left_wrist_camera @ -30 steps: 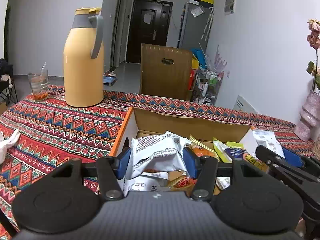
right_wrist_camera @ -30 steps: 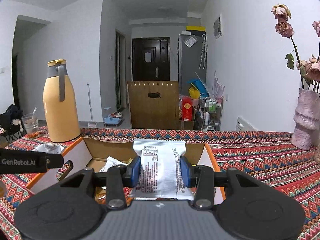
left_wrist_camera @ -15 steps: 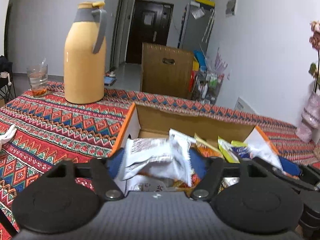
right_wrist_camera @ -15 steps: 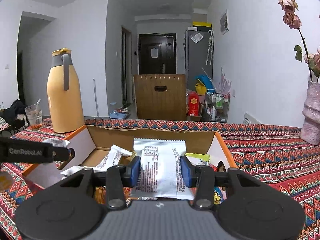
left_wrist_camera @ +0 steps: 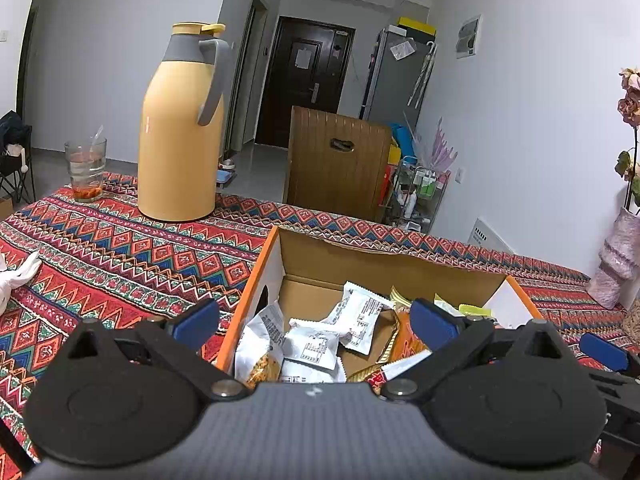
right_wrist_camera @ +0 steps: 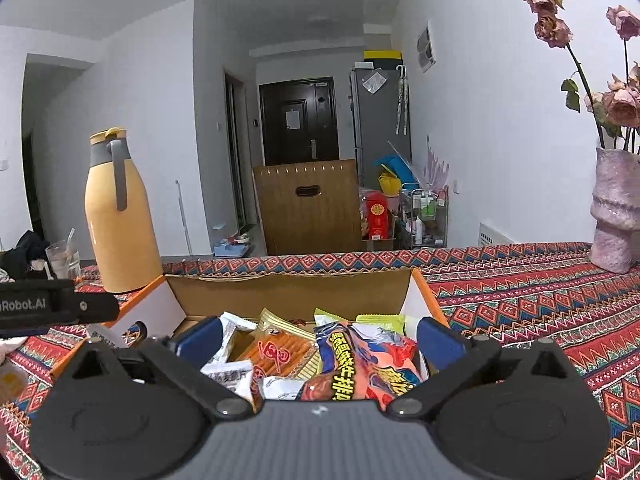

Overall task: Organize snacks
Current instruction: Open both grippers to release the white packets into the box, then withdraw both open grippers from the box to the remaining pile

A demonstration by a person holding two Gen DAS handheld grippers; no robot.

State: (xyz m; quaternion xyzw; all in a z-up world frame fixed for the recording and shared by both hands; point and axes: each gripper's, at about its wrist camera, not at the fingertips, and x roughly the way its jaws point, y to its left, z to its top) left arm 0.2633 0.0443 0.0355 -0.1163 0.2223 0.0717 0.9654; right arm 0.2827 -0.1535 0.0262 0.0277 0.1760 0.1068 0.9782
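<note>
1. Both white snack packets have left the jaws since a second ago and now lie in the open orange-edged cardboard box (left_wrist_camera: 276, 264) with the other snack packets (right_wrist_camera: 360, 356).
2. Left gripper (left_wrist_camera: 316, 322): jaws opening, spread wide, gripping nothing; box below at 12 o'clock.
3. Right gripper (right_wrist_camera: 320, 338): jaws opening, wide, gripping nothing; above the box's right half.
4. Surface: table under a red zigzag-patterned woven cloth (left_wrist_camera: 120, 248).
5. On it: tall yellow thermos jug with grey handle (left_wrist_camera: 180, 128) at 11 o'clock, clear drinking glass (left_wrist_camera: 85, 168) at 10 o'clock, pink textured vase (right_wrist_camera: 616, 216) at 2 o'clock.
6. Room: white walls, dark door (right_wrist_camera: 298, 120) at 12 o'clock, brown wooden chair back (right_wrist_camera: 308, 204) beyond the table.
</note>
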